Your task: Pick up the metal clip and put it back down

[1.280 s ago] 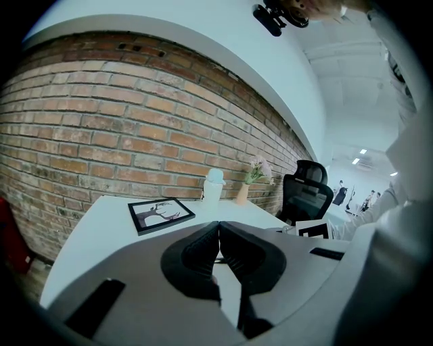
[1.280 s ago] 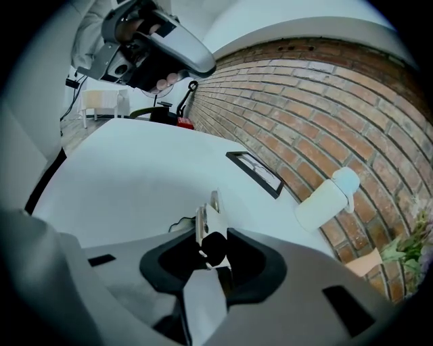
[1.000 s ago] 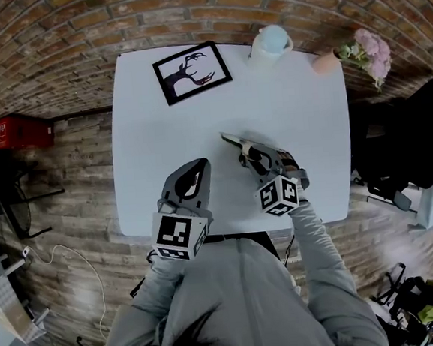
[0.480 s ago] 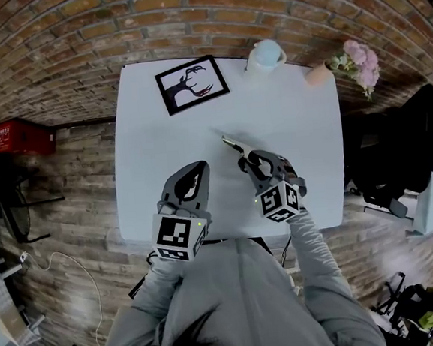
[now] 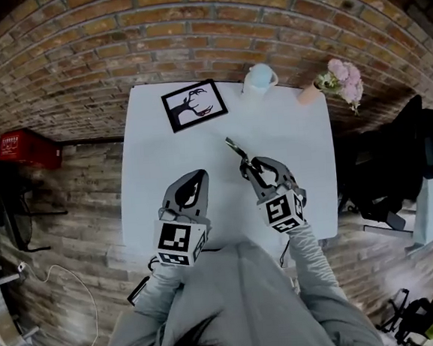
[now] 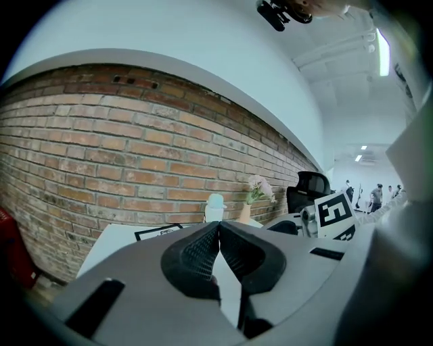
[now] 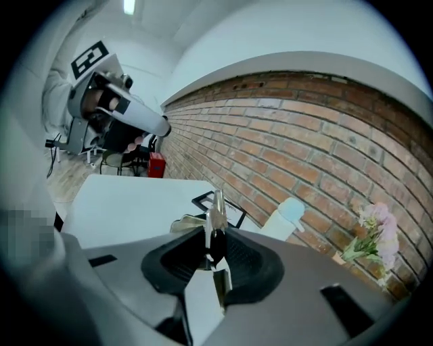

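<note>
Here the right gripper (image 5: 243, 161) is pinching the metal clip (image 5: 235, 149). In the right gripper view its two jaws close on the clip's dark lower part (image 7: 215, 238), and a bright silver arm of the clip (image 7: 218, 206) stands up past the jaw tips. Another silver piece of the clip shows just to the left of the jaws. From the head view the clip pokes out beyond the tips of that gripper as a thin slanted bar, pointing toward the far side of the white table (image 5: 156, 166). It appears to be held clear of the table top, over the middle of the table and a little to the right.

The left gripper (image 5: 194, 179) hangs beside the right one, nearer the table's near edge and well apart from the clip. In the left gripper view its jaws (image 6: 218, 228) are pressed together at the tips with nothing between them. The right gripper's marker cube (image 6: 335, 212) shows off to the right in that view.

At the far edge of the table lie a framed picture (image 5: 194, 105), a pale cup (image 5: 259, 78) and a small vase (image 5: 307, 93) of pink flowers (image 5: 342, 80), all well away from both grippers. A red crate (image 5: 24, 145) sits off to the left of the table.
</note>
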Tool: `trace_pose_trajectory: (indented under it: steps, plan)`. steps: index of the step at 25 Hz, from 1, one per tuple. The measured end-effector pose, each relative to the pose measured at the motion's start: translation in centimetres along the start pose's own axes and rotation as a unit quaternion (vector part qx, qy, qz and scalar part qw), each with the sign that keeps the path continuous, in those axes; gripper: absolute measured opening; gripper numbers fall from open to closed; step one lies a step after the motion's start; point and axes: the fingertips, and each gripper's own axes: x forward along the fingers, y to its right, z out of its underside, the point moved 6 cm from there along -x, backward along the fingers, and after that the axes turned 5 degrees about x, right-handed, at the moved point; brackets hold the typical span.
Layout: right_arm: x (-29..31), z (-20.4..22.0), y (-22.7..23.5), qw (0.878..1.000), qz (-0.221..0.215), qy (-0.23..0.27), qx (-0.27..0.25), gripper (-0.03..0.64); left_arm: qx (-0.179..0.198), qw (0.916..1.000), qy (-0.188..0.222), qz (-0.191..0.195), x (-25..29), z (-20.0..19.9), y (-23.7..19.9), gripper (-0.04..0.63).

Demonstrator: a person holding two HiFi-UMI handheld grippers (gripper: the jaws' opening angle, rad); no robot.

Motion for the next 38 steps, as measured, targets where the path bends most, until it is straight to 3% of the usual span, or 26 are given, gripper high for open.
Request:
trace_pose_trajectory:
  steps: [9, 21, 29, 38]
  plan:
    - [-4.9, -3.8, 1.4, 0.992, 0.026, 0.087, 0.088, 0.101, 0.019, 0.9992, 0.032, -0.017, -2.1, -2.0, 0.6, 0.026]
    - [-13.3, -5.6, 4.4, 0.954, 0.050, 0.200, 0.219, 0.101, 0.035, 0.9976, 0.056, -0.021, -4.0, -3.5, 2.3, 0.026]
    - [-16.0, -4.1, 5.4, 0.932, 0.061, 0.222, 0.279, 0.101, 0.035, 0.9971, 0.062, -0.026, -4.4, -3.8, 2.2, 0.026]
    - [-15.8, -4.5, 6.0, 0.928, 0.064, 0.229, 0.286, 0.100, 0.031, 0.9973, 0.060, -0.030, -4.1, -3.9, 1.4, 0.026]
